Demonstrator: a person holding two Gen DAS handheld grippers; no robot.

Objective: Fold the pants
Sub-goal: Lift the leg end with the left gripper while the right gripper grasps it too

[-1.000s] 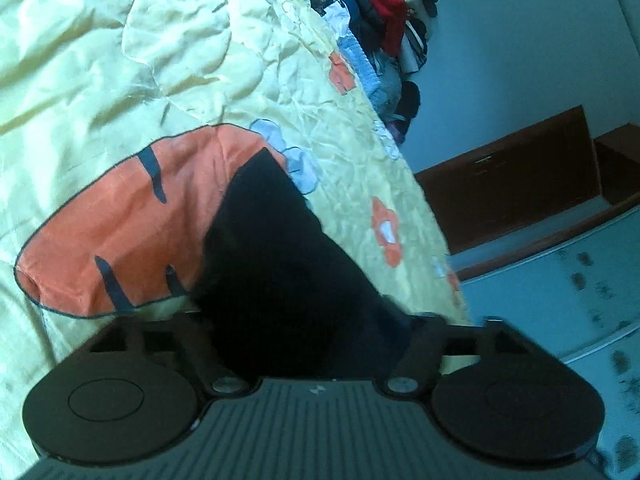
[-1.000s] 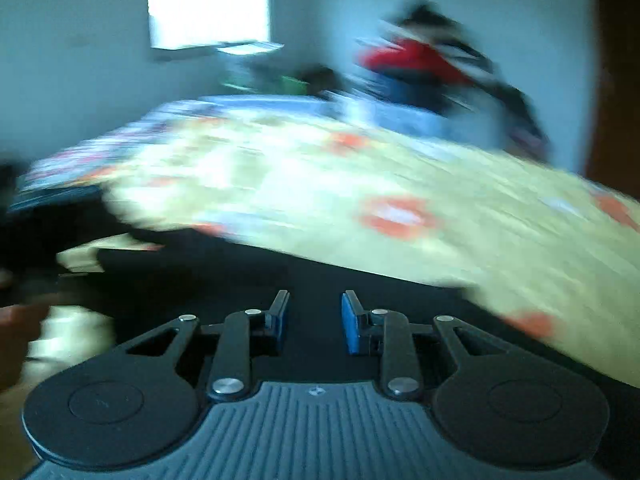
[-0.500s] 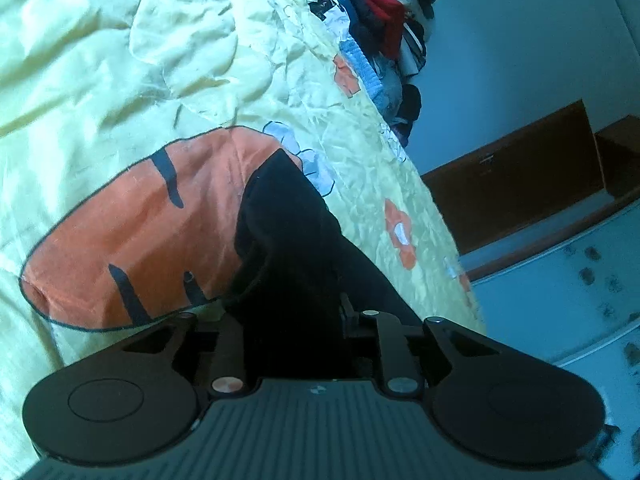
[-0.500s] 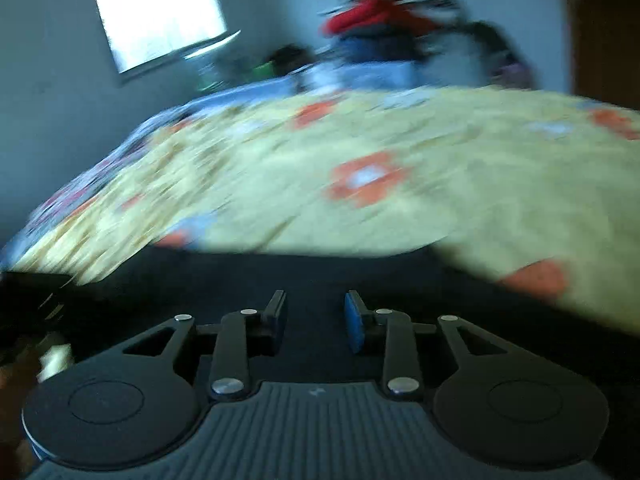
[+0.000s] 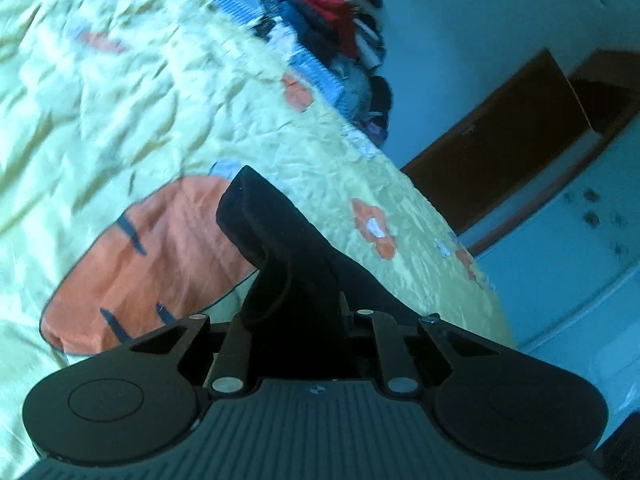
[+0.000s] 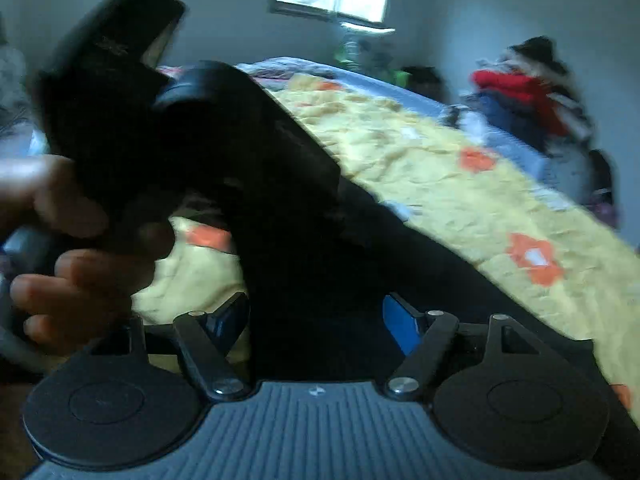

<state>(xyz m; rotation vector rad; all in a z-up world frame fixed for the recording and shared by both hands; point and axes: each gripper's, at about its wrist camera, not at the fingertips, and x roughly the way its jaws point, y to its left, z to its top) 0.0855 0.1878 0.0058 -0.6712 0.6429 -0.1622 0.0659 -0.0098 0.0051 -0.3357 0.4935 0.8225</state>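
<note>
Beside the orange tiger patch (image 5: pixel 160 252), left gripper (image 5: pixel 294 320), jaws just closing, pinches black cloth pants (image 5: pixel 288 248); right gripper (image 6: pixel 316 316), jaws just opening, straddles pants running leftward toward it.

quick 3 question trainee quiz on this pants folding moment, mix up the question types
1. True or false: the left gripper is closed on the black pants.
2. Multiple choice: the right gripper is
A. shut on the pants
B. open, with dark fabric between its blue fingers
C. out of view
3. Short answer: what do the pants lie on?

Key
1. True. Its fingers pinch a raised fold of the fabric.
2. B. Its fingers have just been opening and stand wide apart.
3. A yellow bedspread with orange patches; a heap of clothes sits at its far end.
</note>
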